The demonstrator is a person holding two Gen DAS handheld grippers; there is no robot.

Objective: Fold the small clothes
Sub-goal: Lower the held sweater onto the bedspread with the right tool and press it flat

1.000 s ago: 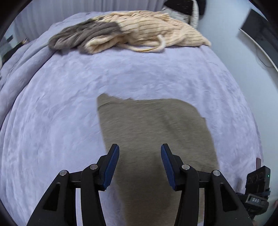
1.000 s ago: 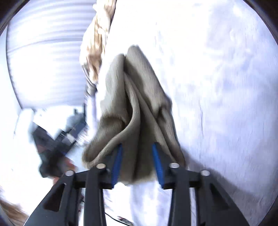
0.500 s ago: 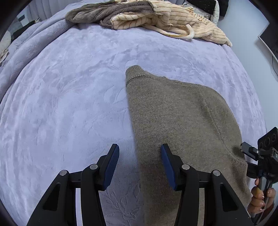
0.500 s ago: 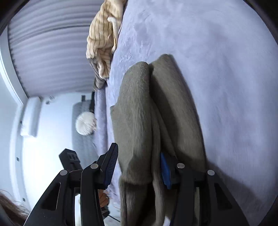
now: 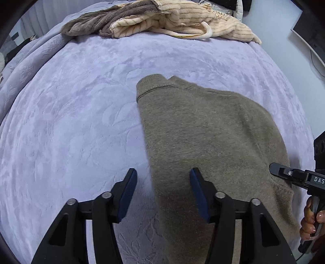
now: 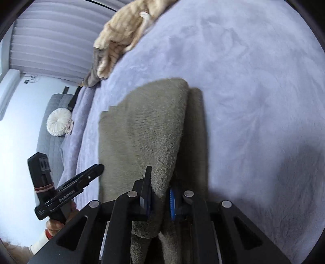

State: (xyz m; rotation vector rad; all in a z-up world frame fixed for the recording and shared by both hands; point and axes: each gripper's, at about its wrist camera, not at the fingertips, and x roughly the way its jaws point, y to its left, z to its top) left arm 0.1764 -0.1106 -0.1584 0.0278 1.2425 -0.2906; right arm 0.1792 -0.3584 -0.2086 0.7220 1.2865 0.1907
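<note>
An olive-brown knit sweater (image 5: 209, 130) lies folded on the lilac bedspread (image 5: 77, 121), its collar toward the far side. My left gripper (image 5: 162, 190) is open and empty, hovering over the sweater's near left edge. My right gripper (image 6: 160, 195) is shut on a fold of the sweater (image 6: 146, 130) at its near edge; the cloth bunches between the blue pads. The right gripper also shows at the right edge of the left wrist view (image 5: 300, 178), and the left gripper at the left of the right wrist view (image 6: 69, 186).
A pile of cream striped and brown fleece clothes (image 5: 162, 18) lies at the far edge of the bed, also in the right wrist view (image 6: 119, 38). A round white cushion (image 6: 57, 124) sits on a grey sofa. A wall is to the right (image 5: 284, 46).
The right gripper has closed on the sweater's fold and laid the garment flatter on the bed. The left gripper's view has moved closer over the sweater; its jaws stay open.
</note>
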